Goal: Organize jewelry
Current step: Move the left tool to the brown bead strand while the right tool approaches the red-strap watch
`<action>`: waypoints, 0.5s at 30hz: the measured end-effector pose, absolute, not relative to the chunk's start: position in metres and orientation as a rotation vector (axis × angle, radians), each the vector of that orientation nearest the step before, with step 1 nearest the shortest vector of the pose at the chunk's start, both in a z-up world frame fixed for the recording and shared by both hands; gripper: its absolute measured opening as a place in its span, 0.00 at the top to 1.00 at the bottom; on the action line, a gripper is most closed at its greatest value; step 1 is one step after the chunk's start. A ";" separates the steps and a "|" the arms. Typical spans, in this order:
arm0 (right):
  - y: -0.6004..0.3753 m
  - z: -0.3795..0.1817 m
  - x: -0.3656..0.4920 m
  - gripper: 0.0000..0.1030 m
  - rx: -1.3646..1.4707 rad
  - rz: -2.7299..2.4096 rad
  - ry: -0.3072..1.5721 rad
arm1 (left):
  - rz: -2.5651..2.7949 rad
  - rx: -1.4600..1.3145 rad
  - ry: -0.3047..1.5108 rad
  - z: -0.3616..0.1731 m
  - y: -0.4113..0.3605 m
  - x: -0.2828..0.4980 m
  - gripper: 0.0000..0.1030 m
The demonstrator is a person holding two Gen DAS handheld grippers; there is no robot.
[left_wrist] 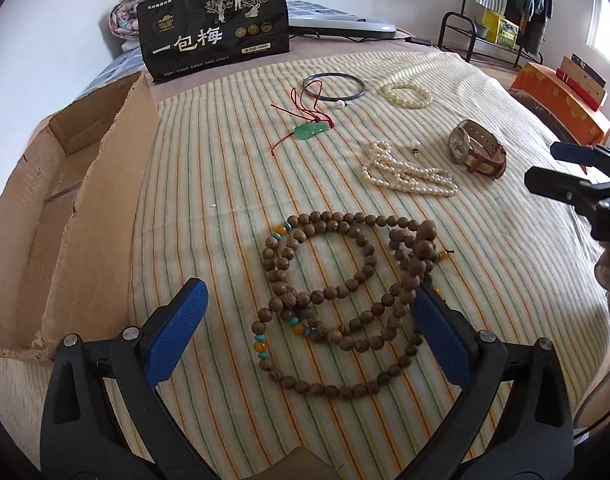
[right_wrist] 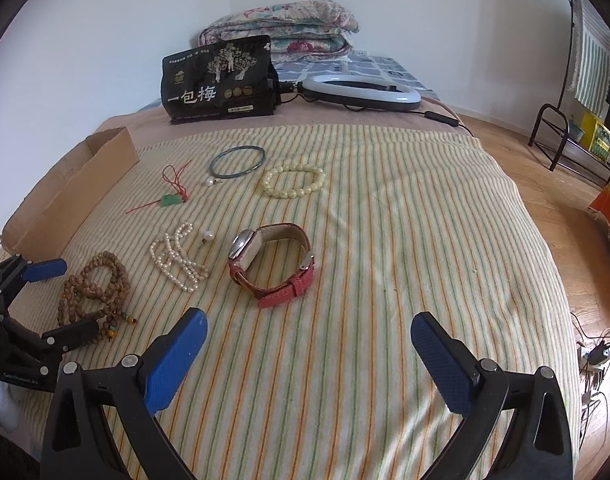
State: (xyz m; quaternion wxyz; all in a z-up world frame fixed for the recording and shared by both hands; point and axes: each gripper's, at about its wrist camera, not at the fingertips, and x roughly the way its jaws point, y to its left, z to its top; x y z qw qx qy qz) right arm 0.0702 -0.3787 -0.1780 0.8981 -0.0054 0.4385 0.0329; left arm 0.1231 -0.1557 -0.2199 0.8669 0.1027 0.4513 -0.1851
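On the striped blanket (right_wrist: 385, 240) lie one wooden bead strand (left_wrist: 337, 296), one pearl strand (left_wrist: 405, 172), one watch (right_wrist: 271, 266), one cream bracelet (right_wrist: 293, 179), one bangle (right_wrist: 236, 162) and one jade pendant (left_wrist: 311, 131). The left gripper (left_wrist: 309, 328), spread wide, straddles the wooden beads near the blanket's front edge; the right gripper (right_wrist: 309, 356), also spread, holds nothing. A cardboard box (left_wrist: 65, 208) lines the left edge.

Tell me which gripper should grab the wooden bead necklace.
Left. The left gripper is open with the wooden bead necklace between its fingers; the right gripper hovers open over bare blanket, nearer the watch.
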 end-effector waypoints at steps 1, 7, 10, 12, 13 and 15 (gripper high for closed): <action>-0.375 -0.180 0.073 0.00 -0.021 0.077 0.911 | -0.394 0.203 0.956 -0.221 -0.155 0.127 0.00; -0.367 -0.191 0.098 0.00 -0.052 0.083 0.939 | -0.419 0.184 0.977 -0.227 -0.158 0.137 0.01; -0.365 -0.196 0.109 0.00 -0.052 0.088 0.950 | -0.440 0.168 0.983 -0.226 -0.159 0.139 0.09; -0.364 -0.201 0.117 0.00 -0.049 0.089 0.964 | -0.442 0.149 0.985 -0.226 -0.157 0.142 0.15; -0.364 -0.204 0.120 0.00 -0.047 0.085 0.974 | -0.444 0.139 0.984 -0.226 -0.156 0.144 0.19; -0.364 -0.209 0.126 0.00 -0.040 0.082 0.990 | -0.447 0.126 0.980 -0.226 -0.155 0.147 0.27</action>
